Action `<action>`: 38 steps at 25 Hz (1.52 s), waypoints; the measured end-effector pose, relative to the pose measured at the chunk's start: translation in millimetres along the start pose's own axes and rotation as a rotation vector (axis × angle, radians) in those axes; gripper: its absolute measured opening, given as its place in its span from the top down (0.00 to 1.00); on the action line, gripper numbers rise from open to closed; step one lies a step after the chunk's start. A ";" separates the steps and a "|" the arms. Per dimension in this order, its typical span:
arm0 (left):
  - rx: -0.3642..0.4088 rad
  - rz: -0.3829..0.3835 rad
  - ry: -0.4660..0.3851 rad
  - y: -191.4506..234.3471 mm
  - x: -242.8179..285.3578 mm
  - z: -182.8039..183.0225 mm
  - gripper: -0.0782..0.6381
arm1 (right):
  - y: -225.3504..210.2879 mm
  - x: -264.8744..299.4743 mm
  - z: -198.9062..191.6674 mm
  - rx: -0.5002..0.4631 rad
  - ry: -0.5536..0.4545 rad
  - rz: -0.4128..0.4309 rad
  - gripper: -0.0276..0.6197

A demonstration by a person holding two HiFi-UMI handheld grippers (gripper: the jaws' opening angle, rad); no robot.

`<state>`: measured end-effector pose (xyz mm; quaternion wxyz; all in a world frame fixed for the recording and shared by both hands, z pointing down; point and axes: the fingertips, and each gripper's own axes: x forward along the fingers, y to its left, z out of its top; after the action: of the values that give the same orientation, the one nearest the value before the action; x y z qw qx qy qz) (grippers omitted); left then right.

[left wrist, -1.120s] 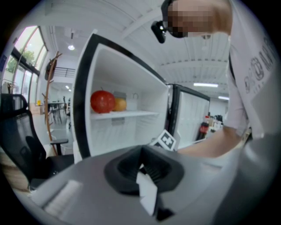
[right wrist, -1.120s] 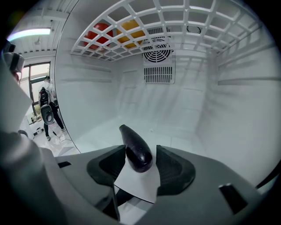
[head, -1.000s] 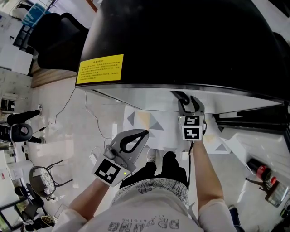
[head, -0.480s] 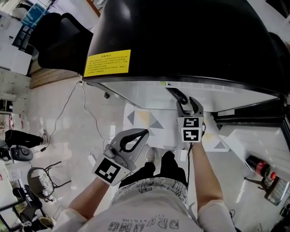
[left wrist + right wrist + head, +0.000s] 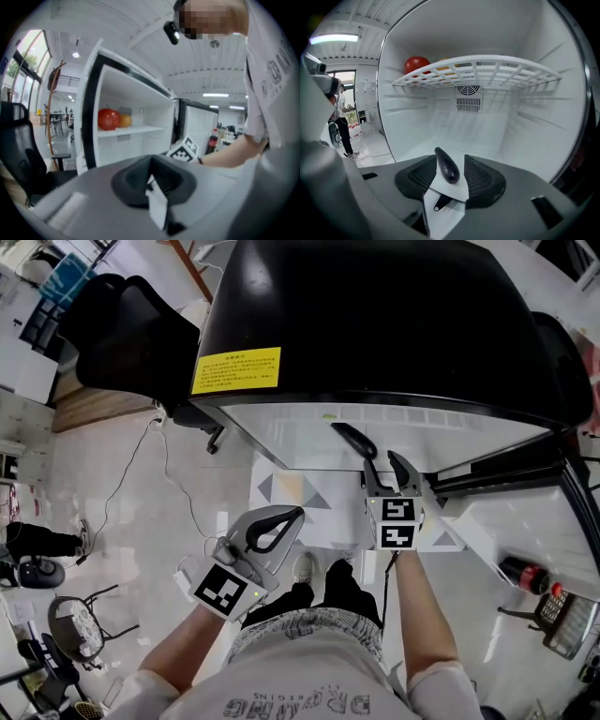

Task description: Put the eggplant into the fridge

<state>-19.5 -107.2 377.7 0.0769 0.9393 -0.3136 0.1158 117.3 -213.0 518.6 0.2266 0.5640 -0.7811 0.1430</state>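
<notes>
Ahead of the right gripper (image 5: 387,471) the fridge's lower compartment stands open. Its white floor (image 5: 497,147) runs back to the vent (image 5: 468,104) in the rear wall, with room to either side wall. The one thing in that path is the eggplant (image 5: 447,167). It lies just beyond the tips, in line with the gap of the closing jaws, and the pads are not on it. Overhead, a wire shelf (image 5: 487,65) caps the headroom, and a red fruit (image 5: 416,63) sits on its left part. The open door (image 5: 497,465) flanks the claw's right. The left gripper (image 5: 274,529), jaws together, hangs outside over the room floor (image 5: 122,484). An office chair (image 5: 18,154) stands well off to its left.
</notes>
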 end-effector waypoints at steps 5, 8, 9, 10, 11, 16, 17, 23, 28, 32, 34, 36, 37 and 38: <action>0.014 -0.014 -0.016 -3.0 -5.3 5.0 0.88 | 4.9 -22.7 9.1 -0.004 -0.019 0.004 0.72; 0.023 -0.021 -0.028 -4.5 -9.3 9.1 0.88 | 8.3 -35.0 12.2 0.000 -0.028 0.007 0.76; 0.026 -0.022 -0.031 -4.7 -10.4 10.1 0.88 | 9.3 -38.7 12.9 0.002 -0.030 0.008 0.77; 0.027 -0.024 -0.034 -4.8 -11.7 10.9 0.88 | 10.4 -42.7 14.2 0.004 -0.033 0.007 0.78; 0.028 -0.025 -0.037 -4.9 -13.1 11.6 0.88 | 11.6 -47.0 16.2 0.004 -0.039 0.006 0.79; 0.032 -0.031 -0.052 -6.3 -18.8 15.7 0.88 | 18.6 -68.8 30.3 0.007 -0.077 0.004 0.84; 0.032 -0.032 -0.054 -6.6 -19.5 16.3 0.88 | 19.9 -72.9 33.1 0.007 -0.084 0.004 0.84; 0.047 -0.044 -0.067 -6.1 -24.5 18.8 0.88 | 31.2 -95.8 49.3 -0.002 -0.123 0.007 0.89; 0.057 -0.054 -0.059 -5.5 -28.6 15.7 0.88 | 41.0 -111.1 59.5 -0.015 -0.143 0.015 0.91; 0.063 -0.060 -0.078 -5.2 -31.0 20.6 0.88 | 47.5 -121.6 65.1 -0.021 -0.154 0.020 0.92; 0.064 -0.061 -0.083 -4.2 -32.4 22.0 0.88 | 50.7 -126.2 68.0 -0.026 -0.160 0.024 0.92; 0.066 -0.063 -0.082 -3.4 -33.8 22.1 0.88 | 53.3 -130.7 70.3 -0.030 -0.166 0.025 0.93; 0.067 -0.064 -0.081 -3.1 -34.3 22.2 0.88 | 54.0 -132.7 71.2 -0.033 -0.168 0.023 0.94; 0.067 -0.064 -0.081 -2.6 -34.6 22.4 0.88 | 54.4 -134.7 71.8 -0.036 -0.169 0.021 0.94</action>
<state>-41.1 -90.3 346.8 0.0365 0.9549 -0.2820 0.0855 87.1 -119.9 389.4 0.1684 0.5616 -0.8058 0.0833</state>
